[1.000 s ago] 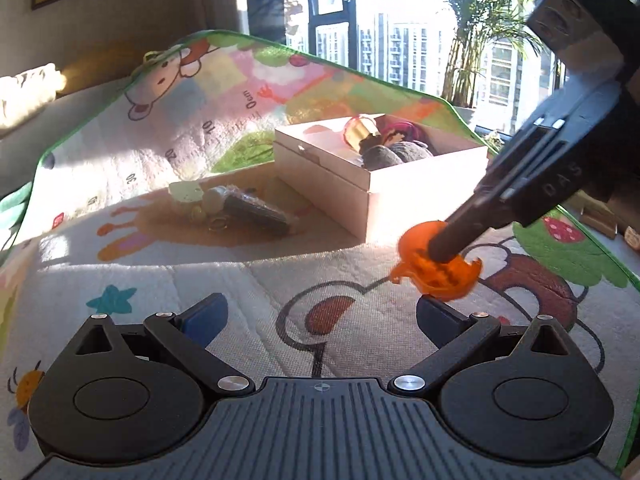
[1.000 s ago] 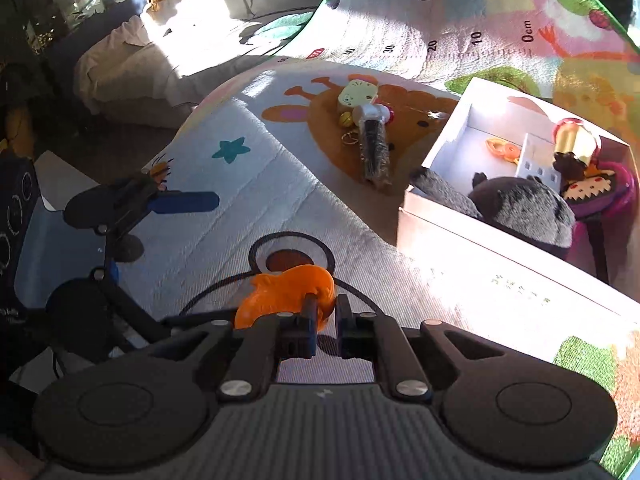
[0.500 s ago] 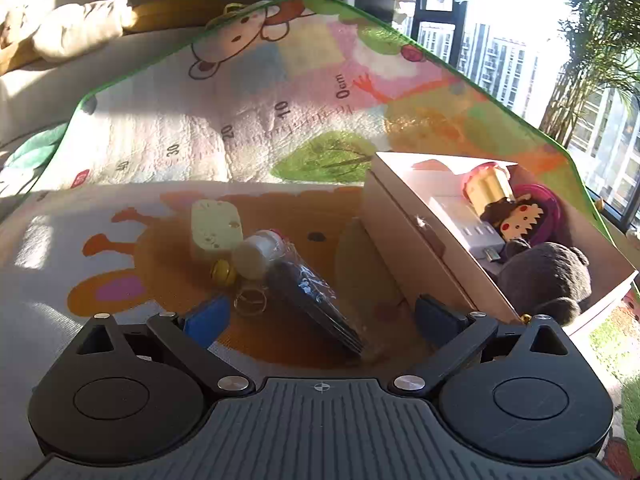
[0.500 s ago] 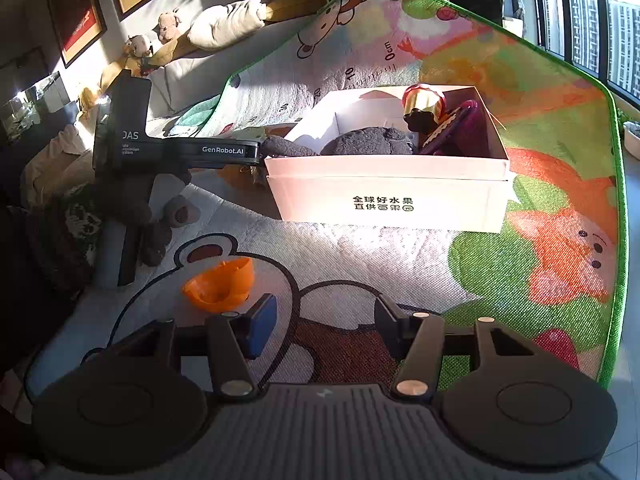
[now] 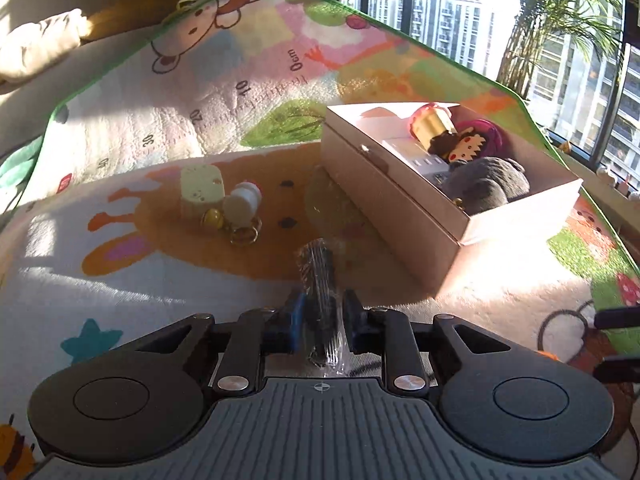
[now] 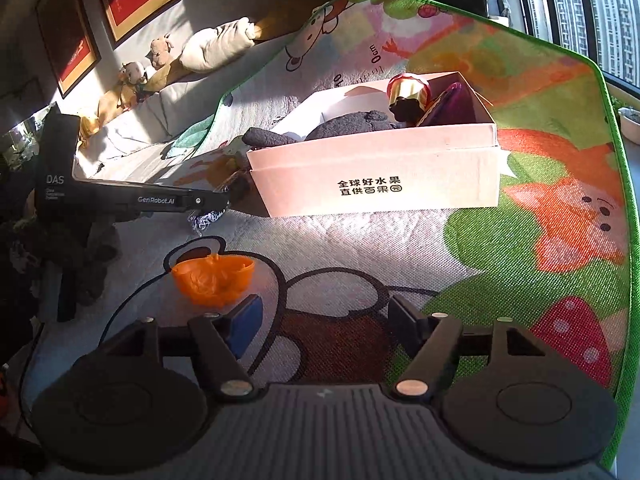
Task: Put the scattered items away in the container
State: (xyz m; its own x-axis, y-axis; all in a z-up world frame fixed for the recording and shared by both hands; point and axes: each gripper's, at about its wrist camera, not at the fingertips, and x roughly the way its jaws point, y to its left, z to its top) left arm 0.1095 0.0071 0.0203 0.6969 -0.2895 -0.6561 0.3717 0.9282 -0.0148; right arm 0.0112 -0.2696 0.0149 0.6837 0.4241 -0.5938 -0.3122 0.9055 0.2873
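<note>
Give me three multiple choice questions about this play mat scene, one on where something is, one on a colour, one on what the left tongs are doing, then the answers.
1. Where does the grey plush lie?
A. in the box
B. on the mat
C. on the sofa

2. What colour is the shell near the right tongs?
A. blue
B. orange
C. white

3. How are the left tongs?
A. open and empty
B. shut on the shell
C. shut on the wrapped brush

Answers: 1 A, it lies inside the box walls. 2 B, it is bright orange on the mat. 3 C, both pads press the brush's sides.
</note>
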